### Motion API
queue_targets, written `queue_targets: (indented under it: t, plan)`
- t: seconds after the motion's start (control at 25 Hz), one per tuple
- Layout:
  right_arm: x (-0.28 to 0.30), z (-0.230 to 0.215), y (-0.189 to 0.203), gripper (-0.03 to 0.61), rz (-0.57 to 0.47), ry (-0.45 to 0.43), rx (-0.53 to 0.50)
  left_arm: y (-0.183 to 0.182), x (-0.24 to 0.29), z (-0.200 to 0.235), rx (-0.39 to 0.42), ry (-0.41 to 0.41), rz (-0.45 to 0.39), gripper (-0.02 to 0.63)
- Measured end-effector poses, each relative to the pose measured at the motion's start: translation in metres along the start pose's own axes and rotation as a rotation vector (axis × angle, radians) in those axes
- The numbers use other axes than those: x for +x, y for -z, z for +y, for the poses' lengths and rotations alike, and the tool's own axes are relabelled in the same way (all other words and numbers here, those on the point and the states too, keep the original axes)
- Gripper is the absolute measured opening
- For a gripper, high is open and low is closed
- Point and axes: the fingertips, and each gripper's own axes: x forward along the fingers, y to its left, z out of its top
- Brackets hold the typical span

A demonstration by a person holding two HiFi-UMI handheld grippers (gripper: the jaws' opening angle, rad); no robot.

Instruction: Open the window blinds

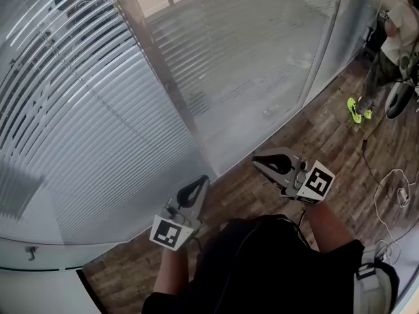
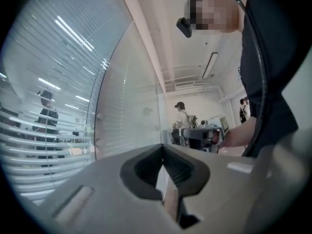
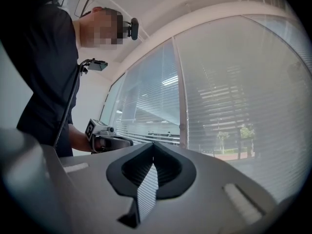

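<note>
**Both grippers closed, empty and clear of the blinds: risks and count**

The white horizontal-slat window blinds (image 1: 78, 110) are located ahead of and above both grippers. They span the curved glazed wall and nothing touches them. The grey two-jaw left gripper (image 1: 196, 188) is held low near the wall foot, fingers pressed together with nothing between them. The matching right gripper (image 1: 265, 162) is held beside it, fingers likewise pressed together and empty.

Risks noted:
- No cord or wand can be made out in any view. If the slats were pushed directly with closed jaws, they could be bent or kinked.
- Reflections suggest glass in front of the slats. If so, a reach toward them would be stopped by the pane and the jaws could knock it.
- A loose white cable (image 1: 393, 182) lies on the brown wood-pattern floor (image 1: 327, 129) at the right and could be caught underfoot.
- A bystander in a white top (image 1: 399, 31) stands at the far right, within the working area.

Count:
- Grippers: two.
- Blind panels: two, divided by one brown upright post (image 1: 154, 57); a further pane at the right is too pale to judge.
- Bystanders in the head view: one.
- Floor cables: one traced with confidence.
</note>
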Motion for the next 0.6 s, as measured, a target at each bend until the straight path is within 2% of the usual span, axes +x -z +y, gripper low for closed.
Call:
queue_targets:
  t: [0.16,0.6]
  plan:
    - [-0.019,0.002,0.001,0.006,0.027,-0.043,0.036,-0.003,0.017,-0.018,-0.009,-0.006,-0.013,0.005]
    - [-0.072,-0.011,0.001,0.006,0.033,-0.032,0.065,-0.004,0.053,-0.063,-0.006,-0.004,0.004,0.005]
